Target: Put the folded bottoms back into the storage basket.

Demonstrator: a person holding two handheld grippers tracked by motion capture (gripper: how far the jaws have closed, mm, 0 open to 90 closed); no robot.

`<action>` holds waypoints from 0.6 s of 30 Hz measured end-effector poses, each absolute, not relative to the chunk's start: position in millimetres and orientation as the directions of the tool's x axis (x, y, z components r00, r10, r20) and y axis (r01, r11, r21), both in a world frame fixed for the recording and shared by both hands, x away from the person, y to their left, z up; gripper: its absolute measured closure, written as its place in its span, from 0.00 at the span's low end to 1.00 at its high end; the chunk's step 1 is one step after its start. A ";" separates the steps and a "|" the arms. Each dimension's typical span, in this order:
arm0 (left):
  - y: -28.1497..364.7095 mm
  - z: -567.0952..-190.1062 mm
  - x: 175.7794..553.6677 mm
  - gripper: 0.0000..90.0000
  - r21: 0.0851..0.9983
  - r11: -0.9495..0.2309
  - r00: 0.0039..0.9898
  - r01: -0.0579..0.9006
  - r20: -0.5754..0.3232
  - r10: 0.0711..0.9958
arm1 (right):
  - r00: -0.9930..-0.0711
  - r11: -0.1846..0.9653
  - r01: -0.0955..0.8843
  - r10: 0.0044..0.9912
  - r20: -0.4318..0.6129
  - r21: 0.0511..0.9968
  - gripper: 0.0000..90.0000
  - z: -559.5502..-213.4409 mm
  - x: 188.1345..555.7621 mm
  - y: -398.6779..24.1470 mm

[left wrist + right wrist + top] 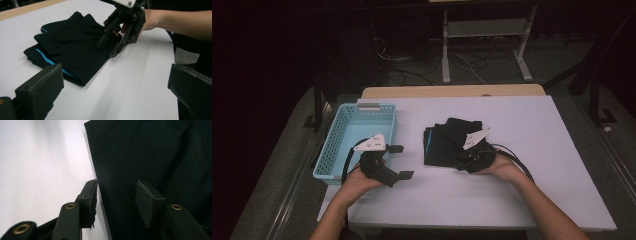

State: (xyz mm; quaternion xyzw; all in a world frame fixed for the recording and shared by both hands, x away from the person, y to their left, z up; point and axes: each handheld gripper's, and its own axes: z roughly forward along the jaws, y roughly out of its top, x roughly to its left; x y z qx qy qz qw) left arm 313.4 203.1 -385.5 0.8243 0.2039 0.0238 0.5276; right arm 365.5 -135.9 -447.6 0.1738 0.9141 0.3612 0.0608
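R gripper point(468, 159) half-open astride the folded black garment point(75, 47) edge, not clamped — could've snagged one layer & unfolded it; L gripper point(401, 161) hung wide open.

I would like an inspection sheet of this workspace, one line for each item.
Surface: white table, flat.
Job's things: folded black garment with a blue stripe, lying mid-table.
Clutter: blue basket at the left edge.
Grippers: right tool with jaws apart astride the garment's edge, one on the cloth and one beside it; left tool open, holding nothing.
Cables: one trails from each tool; more lie on the floor behind.
Surroundings: dark room, metal stand legs behind the table.
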 end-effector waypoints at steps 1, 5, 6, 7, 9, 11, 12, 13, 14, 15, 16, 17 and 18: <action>203.1 -385.5 313.3 0.00 0.879 -0.360 0.915 0.312 -0.177 0.362 | -0.935 0.688 0.257 0.355 -0.006 0.678 0.60 -447.7 364.3 -135.4; 203.1 -385.5 313.3 0.00 0.879 -0.360 0.915 0.312 -0.176 0.363 | -0.940 0.718 0.190 0.329 -0.086 0.670 0.65 -448.7 360.0 -133.9; 203.0 -385.5 313.3 0.00 0.879 -0.360 0.915 0.312 -0.176 0.363 | -0.940 0.718 0.186 0.328 -0.091 0.671 0.66 -448.9 359.7 -134.0; 203.0 -385.5 313.3 0.00 0.879 -0.361 0.915 0.312 -0.175 0.363 | -0.940 0.718 0.186 0.328 -0.091 0.671 0.66 -448.9 359.7 -134.0; 203.0 -385.5 313.3 0.00 0.879 -0.361 0.915 0.312 -0.176 0.363 | -0.941 0.720 0.176 0.323 -0.099 0.672 0.69 -449.2 360.1 -134.7; 203.1 -385.5 313.4 0.00 0.879 -0.360 0.915 0.313 -0.177 0.363 | -0.940 0.722 0.169 0.322 -0.109 0.671 0.71 -449.2 360.4 -134.9; 203.2 -385.5 313.4 0.00 0.879 -0.359 0.914 0.314 -0.178 0.364 | -0.940 0.723 0.168 0.322 -0.112 0.670 0.73 -449.1 360.7 -134.8; 203.2 -385.5 313.5 0.00 0.879 -0.359 0.914 0.314 -0.178 0.364 | -0.938 0.721 0.174 0.328 -0.109 0.670 0.75 -448.9 360.7 -134.6; 203.4 -385.4 313.6 0.00 0.879 -0.358 0.914 0.315 -0.180 0.363 | -0.936 0.720 0.176 0.334 -0.112 0.671 0.80 -448.8 362.1 -135.0; 203.4 -385.4 313.6 0.00 0.879 -0.358 0.914 0.315 -0.180 0.363 | -0.936 0.720 0.176 0.334 -0.112 0.671 0.80 -448.8 362.1 -135.0; 203.4 -385.4 313.7 0.00 0.879 -0.359 0.914 0.315 -0.180 0.364 | -0.934 0.718 0.183 0.340 -0.109 0.671 0.82 -448.6 362.9 -135.2; 203.4 -385.4 313.7 0.00 0.879 -0.358 0.914 0.315 -0.180 0.363 | -0.931 0.714 0.195 0.350 -0.102 0.672 0.84 -448.4 363.4 -135.1; 203.4 -385.4 313.8 0.00 0.879 -0.359 0.914 0.315 -0.179 0.363 | -0.931 0.715 0.194 0.350 -0.104 0.672 0.87 -448.2 365.0 -135.3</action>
